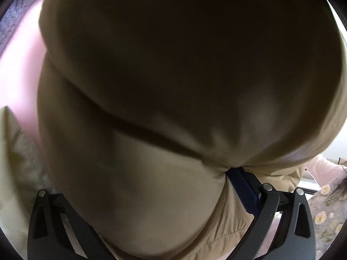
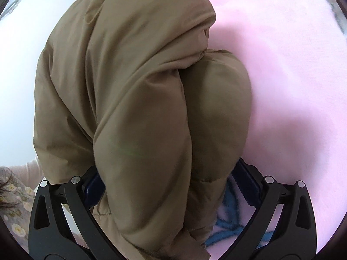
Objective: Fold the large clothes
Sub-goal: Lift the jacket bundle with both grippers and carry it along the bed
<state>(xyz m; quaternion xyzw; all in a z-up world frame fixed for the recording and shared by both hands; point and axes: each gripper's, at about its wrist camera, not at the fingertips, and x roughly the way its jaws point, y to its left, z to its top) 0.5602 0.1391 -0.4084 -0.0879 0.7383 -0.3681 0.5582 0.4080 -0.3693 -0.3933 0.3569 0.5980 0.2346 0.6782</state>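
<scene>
A bulky tan padded jacket [image 1: 173, 75] fills the left wrist view and lies draped over my left gripper [image 1: 151, 173]. Only the right finger's blue pad [image 1: 243, 188] shows, set far out to the side, with a fold of jacket bunched against its tip; the left finger is buried under the cloth. In the right wrist view the jacket [image 2: 134, 99] is heaped in thick folds on a pink blanket [image 2: 292, 65]. My right gripper [image 2: 168, 169] stands wide around the heap, its blue pads [image 2: 93, 186] touching the cloth on both sides.
Beneath the jacket the pink fleece blanket shows a blue pattern [image 2: 227, 223]. A person's floral garment [image 2: 15, 197] and pale pink sleeve [image 1: 323, 169] are close by. A cream cloth [image 1: 13, 151] lies at the left, and grey knit fabric [image 1: 19, 13] lies beyond.
</scene>
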